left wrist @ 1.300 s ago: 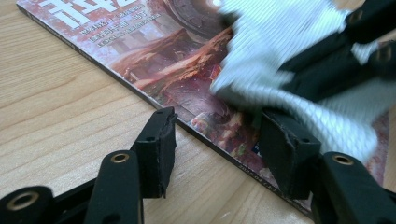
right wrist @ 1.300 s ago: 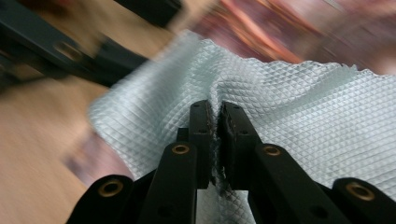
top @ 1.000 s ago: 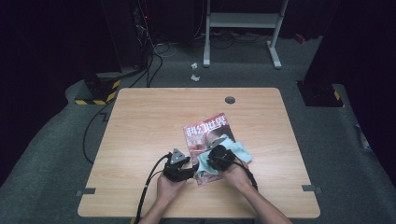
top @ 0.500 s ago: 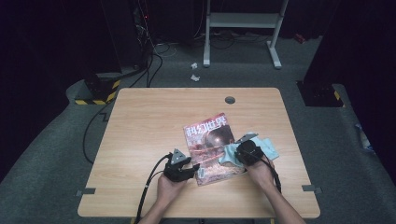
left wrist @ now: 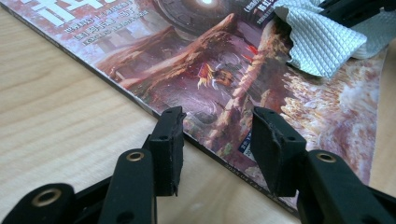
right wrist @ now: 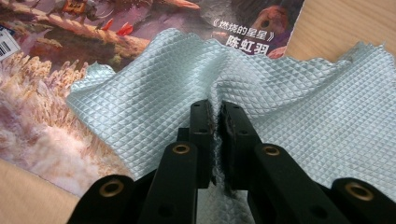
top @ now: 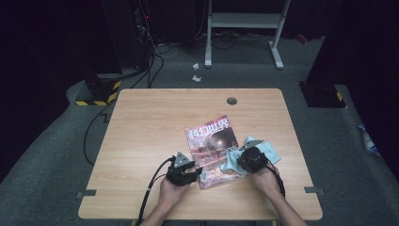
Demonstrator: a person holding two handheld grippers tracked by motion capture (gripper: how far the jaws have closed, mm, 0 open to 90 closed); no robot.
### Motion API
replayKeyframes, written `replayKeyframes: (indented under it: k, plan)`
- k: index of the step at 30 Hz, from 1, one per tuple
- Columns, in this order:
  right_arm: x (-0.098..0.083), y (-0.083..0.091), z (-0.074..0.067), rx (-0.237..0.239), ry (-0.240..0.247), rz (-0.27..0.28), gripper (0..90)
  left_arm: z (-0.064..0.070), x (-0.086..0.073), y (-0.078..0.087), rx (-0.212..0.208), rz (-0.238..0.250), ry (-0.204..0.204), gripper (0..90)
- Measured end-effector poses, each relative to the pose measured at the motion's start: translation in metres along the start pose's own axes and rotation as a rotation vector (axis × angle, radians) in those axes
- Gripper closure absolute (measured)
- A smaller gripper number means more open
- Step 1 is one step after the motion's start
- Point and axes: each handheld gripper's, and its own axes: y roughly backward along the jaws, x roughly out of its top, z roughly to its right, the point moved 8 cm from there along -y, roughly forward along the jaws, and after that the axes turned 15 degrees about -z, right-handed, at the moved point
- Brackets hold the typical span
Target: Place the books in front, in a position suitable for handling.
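The right gripper (right wrist: pixel 215 116) pinches the pale blue cloth (right wrist: pixel 289 112) lying on the magazine (left wrist: pixel 196 60). The left gripper (left wrist: pixel 217 128), jaws apart and just closing, straddles its corner. Cover text reads 燃烧的星星, 陈虹羽

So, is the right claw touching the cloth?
Touching. In the right gripper view, the right claw is shut on a pinched fold of the cloth, with the fabric squeezed between both pads above the magazine.

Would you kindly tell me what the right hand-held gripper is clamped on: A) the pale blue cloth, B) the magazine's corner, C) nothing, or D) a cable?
A: in the right gripper view the right hand-held gripper pinches a fold of the pale blue cloth lying partly on the magazine.
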Motion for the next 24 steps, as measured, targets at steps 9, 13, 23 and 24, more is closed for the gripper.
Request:
replayKeyframes:
  k: [9, 13, 23, 24]
  plan:
    - [-0.009, 0.006, -0.002, -0.015, 0.031, -0.051, 83.3, 0.003, 0.000, 0.002, -0.004, -0.038, 0.025, 51.4]
    - [0.009, 0.004, 0.003, -0.038, 0.018, -0.059, 83.4, -0.023, 0.011, -0.001, 0.033, -0.041, 0.082, 50.6]
    - [0.033, -0.006, -0.022, -0.021, 0.055, -0.074, 83.3, -0.045, 0.028, -0.011, 0.058, -0.037, 0.079, 50.8]
    - [0.040, -0.008, -0.041, 0.007, 0.099, -0.069, 83.3, -0.044, 0.027, -0.011, 0.061, -0.030, 0.079, 50.7]
